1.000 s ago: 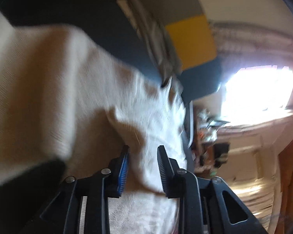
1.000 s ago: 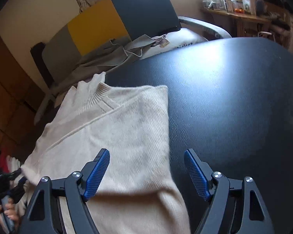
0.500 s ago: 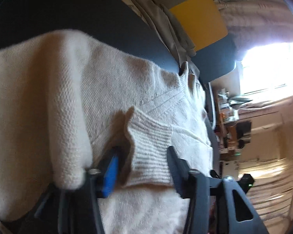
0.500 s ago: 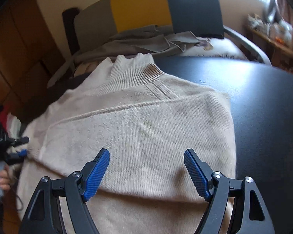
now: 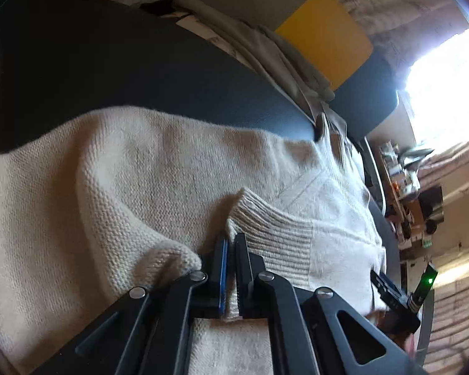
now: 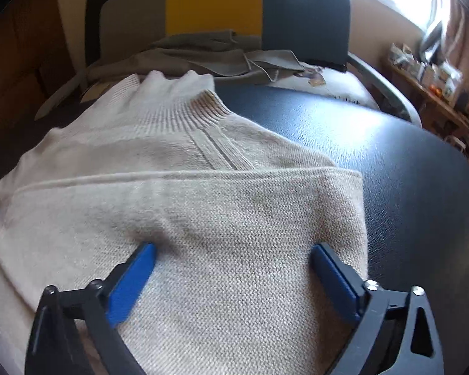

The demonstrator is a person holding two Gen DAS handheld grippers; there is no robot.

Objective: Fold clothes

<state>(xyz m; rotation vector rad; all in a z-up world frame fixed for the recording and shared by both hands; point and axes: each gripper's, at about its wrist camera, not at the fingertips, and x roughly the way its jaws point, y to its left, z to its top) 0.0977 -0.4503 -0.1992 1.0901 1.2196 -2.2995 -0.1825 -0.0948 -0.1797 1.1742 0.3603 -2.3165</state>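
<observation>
Cream sweater [image 6: 203,206] lying spread over the dark counter [image 6: 406,168], ribbed neck [image 6: 184,103] pointing toward the chair [image 6: 303,9] behind; folded sleeve [image 6: 240,218] lying across the chest, its edge running level just below the neck; ribbed cuff [image 5: 275,234] resting on the body of the sweater in the left wrist view, one corner of it sticking up.

Left tool [image 5: 231,250] pressing together on the cuff's near edge, a thin fold of knit caught between the two pads, blue pad on one side and black on the other; jaws having just been closing onto that fold; a rounded bulge of cream knit sitting just beside the tool's left finger.

Right tool [image 6: 233,265] standing spread wide over the folded sleeve, both blue pads [image 6: 131,281] touching or hovering just above the knit, hard telling which; nothing pinched between them; jaws having just been opening; right pad sitting near the sleeve's edge beside bare counter.

Grey garment [image 6: 203,53] lying heaped on the chair seat; chair back showing grey, yellow and dark blue panels; bright window [image 5: 447,93] glaring at the far side; cluttered shelf [image 6: 428,72] along the wall.
</observation>
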